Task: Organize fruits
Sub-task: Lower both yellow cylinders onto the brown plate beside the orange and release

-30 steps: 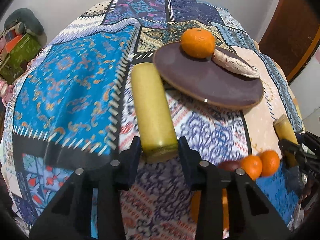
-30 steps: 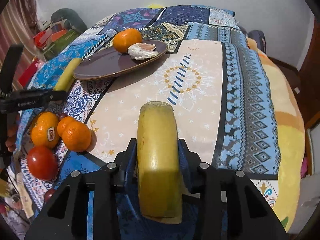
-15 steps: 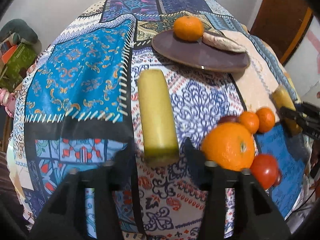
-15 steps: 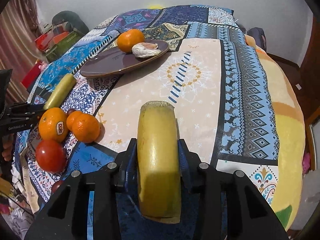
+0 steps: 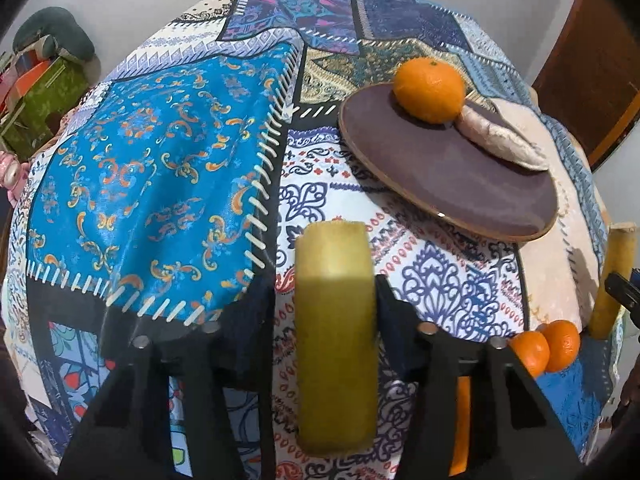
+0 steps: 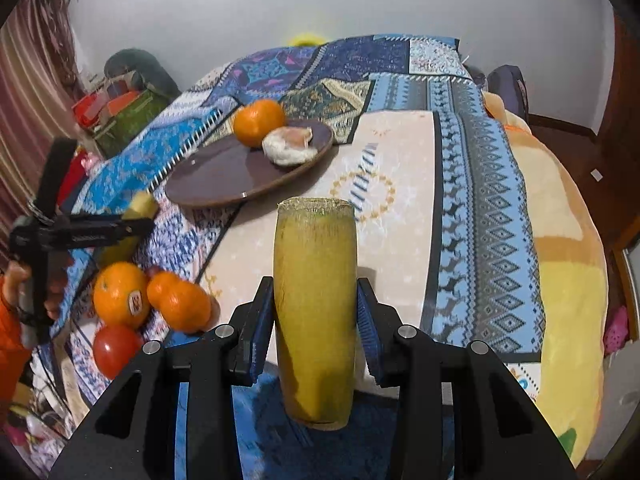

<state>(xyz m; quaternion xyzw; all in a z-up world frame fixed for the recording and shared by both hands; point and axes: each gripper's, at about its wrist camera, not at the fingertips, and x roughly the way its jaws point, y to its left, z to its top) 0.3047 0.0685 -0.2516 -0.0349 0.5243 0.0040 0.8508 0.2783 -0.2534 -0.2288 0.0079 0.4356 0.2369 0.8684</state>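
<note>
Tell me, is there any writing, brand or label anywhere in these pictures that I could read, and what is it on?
Nothing can be read with certainty.
Sticker on the large round orange beside the red tomato: a small label with a dark mark, too blurred to read.
Side of the black left gripper seen in the right wrist view: faint pale lettering, too small and blurred to read.
Patterned patchwork blanket: ornaments only, no words.

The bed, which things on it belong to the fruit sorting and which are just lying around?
Job: yellow-green stalk pieces in left gripper and right gripper, brown plate, mandarin on it, loose oranges, tomato.
Lying about: patchwork bedspread, green box.
</note>
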